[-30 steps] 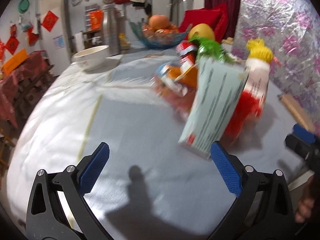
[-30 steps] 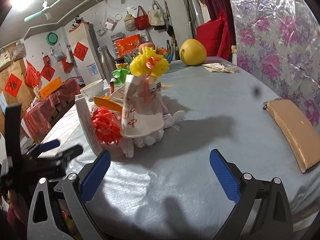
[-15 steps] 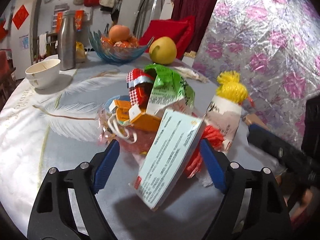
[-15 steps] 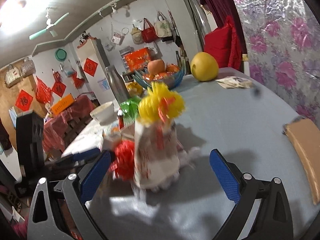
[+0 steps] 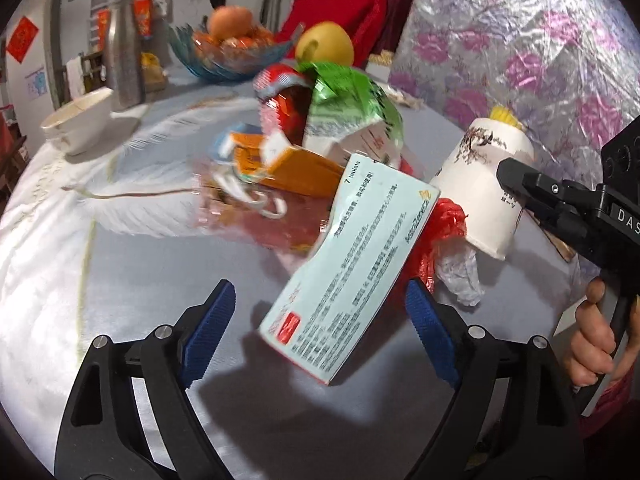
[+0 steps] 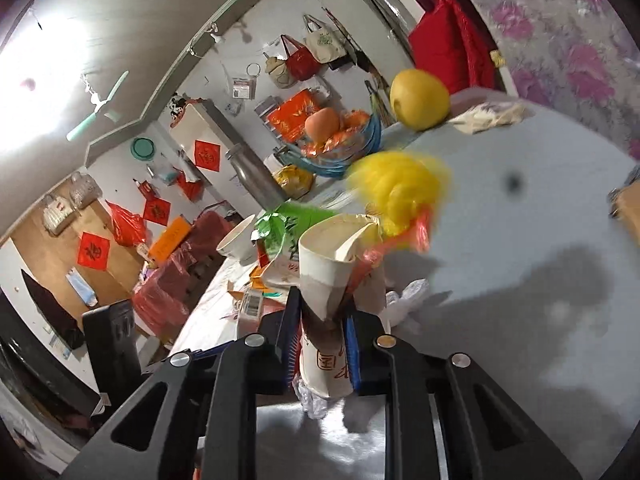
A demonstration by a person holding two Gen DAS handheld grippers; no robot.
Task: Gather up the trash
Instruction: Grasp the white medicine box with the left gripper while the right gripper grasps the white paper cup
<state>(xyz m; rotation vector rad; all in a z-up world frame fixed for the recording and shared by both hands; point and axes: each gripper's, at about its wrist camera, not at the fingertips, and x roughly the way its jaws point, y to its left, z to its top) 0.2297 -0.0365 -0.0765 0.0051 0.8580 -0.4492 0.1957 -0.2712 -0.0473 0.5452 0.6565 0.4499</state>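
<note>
The paper cup (image 6: 324, 280) stuffed with yellow wrapping stands tilted in the trash heap mid-counter, crushed between the right gripper (image 6: 320, 344), whose jaws have just been closing onto it. The left gripper (image 5: 316, 320) hangs spread, gripping nothing, with the pale medicine box (image 5: 352, 268) leaning between its jaws. The grey-clothed counter (image 6: 520, 264) lies bare toward the floral-foil wall; a fruit bowl (image 5: 228, 60) sits at the far edge.
</note>
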